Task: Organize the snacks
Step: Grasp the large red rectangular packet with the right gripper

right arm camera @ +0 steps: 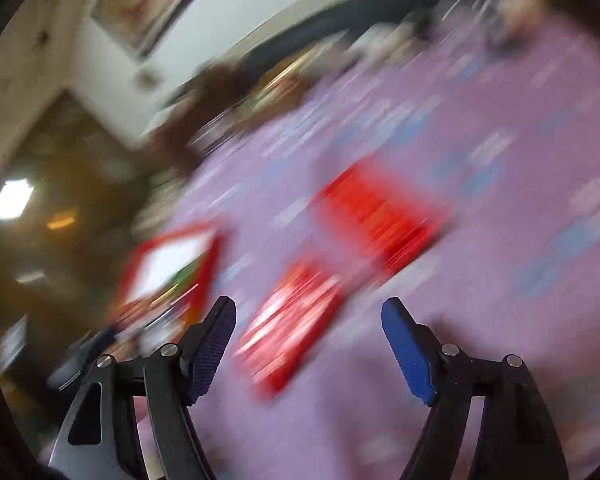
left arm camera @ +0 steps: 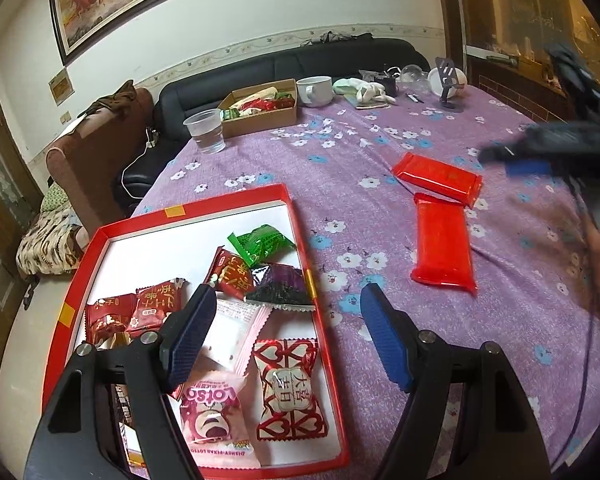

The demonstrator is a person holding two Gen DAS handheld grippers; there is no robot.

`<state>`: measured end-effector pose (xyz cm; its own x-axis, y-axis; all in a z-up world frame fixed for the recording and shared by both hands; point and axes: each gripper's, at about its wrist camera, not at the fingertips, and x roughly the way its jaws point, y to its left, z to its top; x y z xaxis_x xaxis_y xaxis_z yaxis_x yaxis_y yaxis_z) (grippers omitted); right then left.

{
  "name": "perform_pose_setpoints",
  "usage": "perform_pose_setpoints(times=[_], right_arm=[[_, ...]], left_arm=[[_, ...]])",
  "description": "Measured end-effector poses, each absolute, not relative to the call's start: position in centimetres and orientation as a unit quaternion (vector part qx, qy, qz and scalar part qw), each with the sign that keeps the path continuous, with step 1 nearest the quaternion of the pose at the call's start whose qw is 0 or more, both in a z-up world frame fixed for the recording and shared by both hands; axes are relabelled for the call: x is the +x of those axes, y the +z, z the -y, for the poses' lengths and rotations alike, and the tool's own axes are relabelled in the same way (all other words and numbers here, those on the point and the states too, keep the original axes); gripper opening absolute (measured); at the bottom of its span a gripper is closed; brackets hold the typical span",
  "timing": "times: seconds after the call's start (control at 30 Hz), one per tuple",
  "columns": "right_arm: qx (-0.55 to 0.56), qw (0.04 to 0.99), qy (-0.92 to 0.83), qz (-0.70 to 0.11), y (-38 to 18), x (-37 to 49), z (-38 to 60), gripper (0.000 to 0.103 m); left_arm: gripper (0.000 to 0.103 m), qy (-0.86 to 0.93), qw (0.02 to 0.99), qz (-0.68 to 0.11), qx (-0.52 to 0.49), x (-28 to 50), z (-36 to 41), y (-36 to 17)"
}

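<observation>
Red cardboard forms the shallow white-floored tray (left arm camera: 296,216) at the left of the desk, which is covered by a purple cloth with a flower print (left arm camera: 380,152). The tray holds a loose heap of wrapped snacks: small dark red packets (left arm camera: 156,308), a green foil packet (left arm camera: 262,242), a dark purple one (left arm camera: 280,284), a pink Lotso cake (left arm camera: 212,412) and a red-and-white heart-patterned sweet (left arm camera: 290,392). The left gripper (left arm camera: 288,336) hovers over the tray's right edge with its fingers spread and nothing between them. To the right, well apart from the tray, two flat red plastic-wrapped bars (left arm camera: 444,240) lie on the cloth, the far one overlapping the near one's end. These appear to be the snacks left to gather. The right gripper (right arm camera: 310,344) is swinging fast, so its view is smeared, yet its fingers show wide apart and empty, aimed toward the nearer bar. A good grasp would likely take that bar across its narrow width, coming in low and slowing first, since the slick wrapper may slide on the cloth.
</observation>
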<state>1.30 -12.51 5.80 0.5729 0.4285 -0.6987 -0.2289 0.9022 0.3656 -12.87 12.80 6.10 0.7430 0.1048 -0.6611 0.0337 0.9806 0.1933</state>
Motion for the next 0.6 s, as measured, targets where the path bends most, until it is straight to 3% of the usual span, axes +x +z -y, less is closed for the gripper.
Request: perform_pose_setpoints(times=[0.07, 0.23, 0.37, 0.43, 0.47, 0.5, 0.6], right_arm=[[0.073, 0.894, 0.164, -0.41, 6.0, 3.2, 11.6, 0.078], [-0.004, 0.864, 0.149, -0.481, 2.5, 8.3, 8.5, 0.075], [-0.07, 0.86, 0.133, -0.488, 0.3, 8.6, 5.9, 0.076], [-0.074, 0.865, 0.127, -0.48, 0.1, 8.5, 5.9, 0.069], [-0.064, 0.868, 0.123, -0.476, 0.2, 8.4, 6.6, 0.056], [-0.046, 0.872, 0.11, -0.475, 0.3, 8.4, 7.9, 0.052], [0.002, 0.88, 0.068, -0.47, 0.4, 7.9, 11.4, 0.052]], left_arm=[[0.075, 0.013, 0.927, -0.36, 0.102, -13.0, -12.3, 6.1], [0.074, -0.015, 0.921, -0.372, 0.11, -13.0, -10.7, 5.9], [0.074, -0.044, 0.912, -0.391, 0.116, -11.8, -9.4, 5.7], [0.074, -0.055, 0.908, -0.399, 0.116, -11.0, -8.9, 5.5], [0.074, -0.058, 0.905, -0.405, 0.118, -10.4, -8.7, 5.4], [0.074, -0.063, 0.902, -0.411, 0.119, -9.9, -8.4, 5.2], [0.074, -0.079, 0.893, -0.427, 0.117, -8.3, -7.4, 4.6]])
